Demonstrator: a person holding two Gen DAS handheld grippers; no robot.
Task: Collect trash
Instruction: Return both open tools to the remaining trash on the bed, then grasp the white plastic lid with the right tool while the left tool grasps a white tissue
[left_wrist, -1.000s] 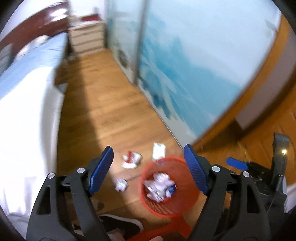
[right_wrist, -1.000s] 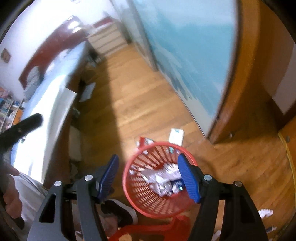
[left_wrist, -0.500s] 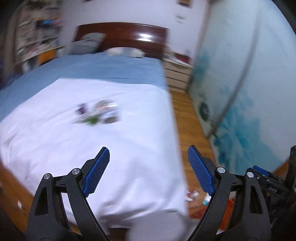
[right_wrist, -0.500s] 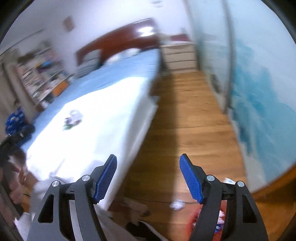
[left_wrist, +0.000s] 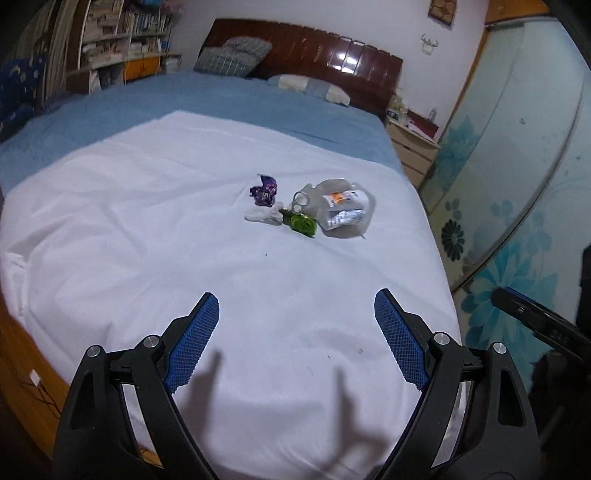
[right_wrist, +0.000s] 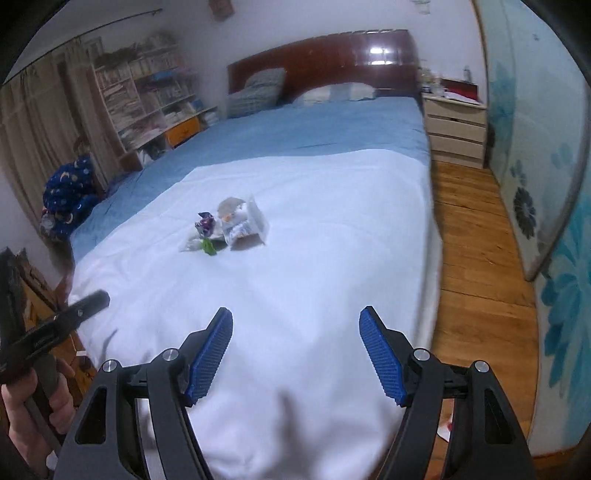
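Note:
A small heap of trash lies mid-bed on the white sheet (left_wrist: 147, 229): a clear plastic container (left_wrist: 341, 208), a purple wrapper (left_wrist: 265, 190), a green wrapper (left_wrist: 303, 224) and crumpled white paper (left_wrist: 264, 216). My left gripper (left_wrist: 297, 314) hangs open over the near part of the sheet, well short of the heap, with nothing between its blue pads. In the right wrist view the same heap shows, the clear container (right_wrist: 245, 221) beside the purple wrapper (right_wrist: 206, 223) and green wrapper (right_wrist: 209, 246). My right gripper (right_wrist: 295, 332) is also open and empty, above the sheet's near edge.
Blue bedding (left_wrist: 184, 107) and pillows lie before a dark wood headboard (left_wrist: 332, 51). A bedside drawer unit (right_wrist: 456, 125) stands right of the bed, with wood floor (right_wrist: 476, 236) and a blue flowered sliding door (right_wrist: 546, 147) beyond. Bookshelves (right_wrist: 147, 99) line the left wall. A hand (right_wrist: 22, 417) holds the left gripper.
Both grippers swung away from the red basket on the floor and now face the bed, closer to the heap of trash. Both stayed open and empty.

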